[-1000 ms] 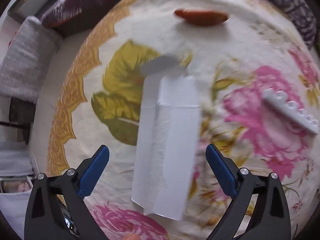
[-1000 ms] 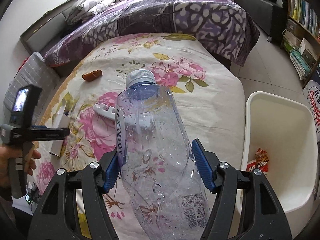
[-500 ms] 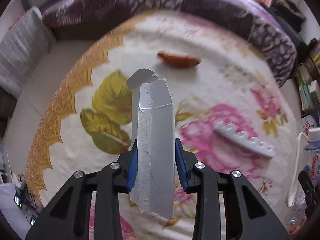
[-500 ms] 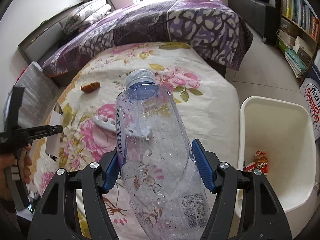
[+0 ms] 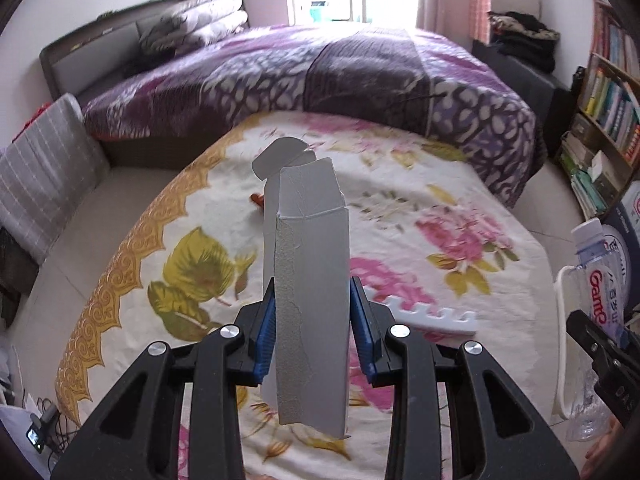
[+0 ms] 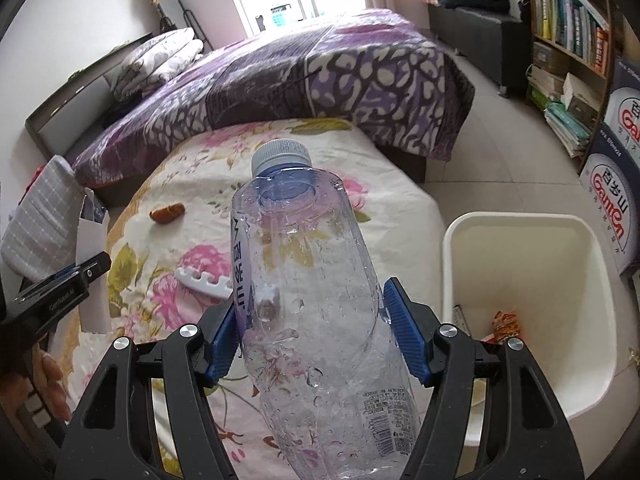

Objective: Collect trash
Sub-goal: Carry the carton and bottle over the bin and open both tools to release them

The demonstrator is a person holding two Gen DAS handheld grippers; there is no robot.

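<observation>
the left tongs (image 5: 312,332) point down over the bed, their blue pads having just closed on one torn grey cardboard box (image 5: 310,300), which they clench and hold upright, clear of the sheet. the right tongs (image 6: 312,332) tilt down too, clenched on one clear plastic bottle (image 6: 308,300) with a white cap, its neck pointing away from the camera and droplets on its inside. a hand (image 6: 52,380) shows at the lower left edge of the right wrist view, behind the other tongs.

below both lies a floral bedsheet (image 5: 420,208) with pink roses, green leaves and a gold border. on it rest one white notched foam strip (image 5: 432,318), just past the left tongs, and one brown scrap (image 6: 167,213) farther off. beside the bed, on the tiled floor, stands one white bin (image 6: 532,300) with a red wrapper (image 6: 506,326) in its bottom. farther back a purple patterned quilt (image 6: 320,76) covers the bed, then pillows (image 6: 160,60), a bookshelf (image 6: 572,40) at the right, and a bright window.
</observation>
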